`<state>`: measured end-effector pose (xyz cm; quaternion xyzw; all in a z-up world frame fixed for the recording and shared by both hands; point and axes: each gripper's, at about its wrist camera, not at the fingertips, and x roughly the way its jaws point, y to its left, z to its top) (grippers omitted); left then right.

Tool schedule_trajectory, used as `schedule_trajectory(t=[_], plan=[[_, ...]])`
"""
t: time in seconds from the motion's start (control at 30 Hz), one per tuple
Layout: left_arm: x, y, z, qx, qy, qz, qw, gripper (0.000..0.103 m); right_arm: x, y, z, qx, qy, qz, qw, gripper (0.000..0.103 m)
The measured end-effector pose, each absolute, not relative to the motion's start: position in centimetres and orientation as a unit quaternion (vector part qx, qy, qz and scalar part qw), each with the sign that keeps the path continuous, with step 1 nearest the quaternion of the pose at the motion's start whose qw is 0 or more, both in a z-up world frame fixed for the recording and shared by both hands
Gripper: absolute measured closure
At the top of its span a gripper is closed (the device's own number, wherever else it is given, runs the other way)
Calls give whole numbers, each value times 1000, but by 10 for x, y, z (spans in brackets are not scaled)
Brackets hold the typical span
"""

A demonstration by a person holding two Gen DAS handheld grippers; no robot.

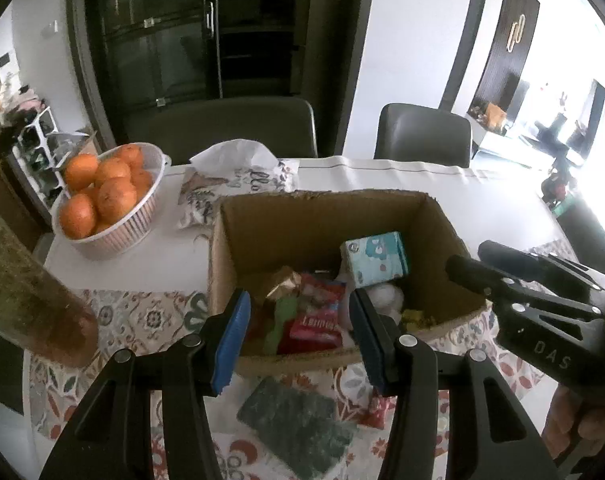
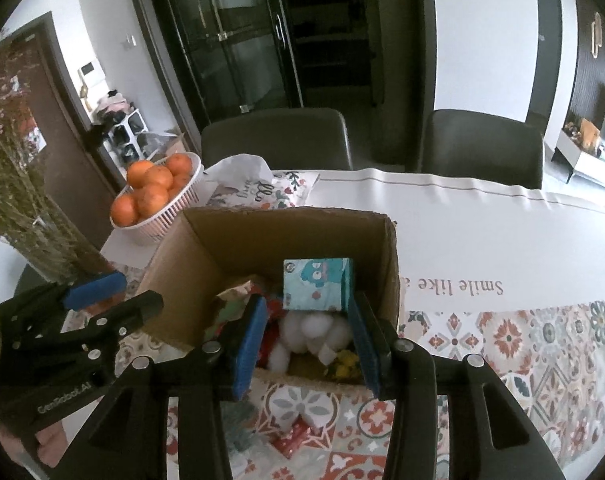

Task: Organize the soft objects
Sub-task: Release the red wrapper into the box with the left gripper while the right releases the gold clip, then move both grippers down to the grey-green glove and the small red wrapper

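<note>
Both grippers hang over the near edge of the cardboard box (image 1: 286, 216), pointing down into it. The left gripper (image 1: 300, 340) has its blue pads parted with nothing between them; just ahead of its tips sit a red snack packet (image 1: 316, 320) and some gold-wrapped stuff (image 1: 282, 282). The right gripper (image 2: 308, 344) is parted too, also empty, with a white fluffy toy (image 2: 314, 332) straight ahead and a teal tissue pack (image 2: 316, 284) just beyond. A dark green sponge (image 1: 294, 428) lies on the patterned tablecloth (image 2: 502, 344) under the left one.
</note>
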<state>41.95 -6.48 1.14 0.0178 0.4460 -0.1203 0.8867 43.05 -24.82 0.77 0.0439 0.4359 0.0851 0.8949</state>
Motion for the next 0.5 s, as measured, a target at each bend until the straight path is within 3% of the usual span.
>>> schedule_trajectory(t=[0.5], plan=[[371, -48, 5, 11, 466, -107, 878, 51, 379, -241, 1, 65, 439, 72, 893, 59]])
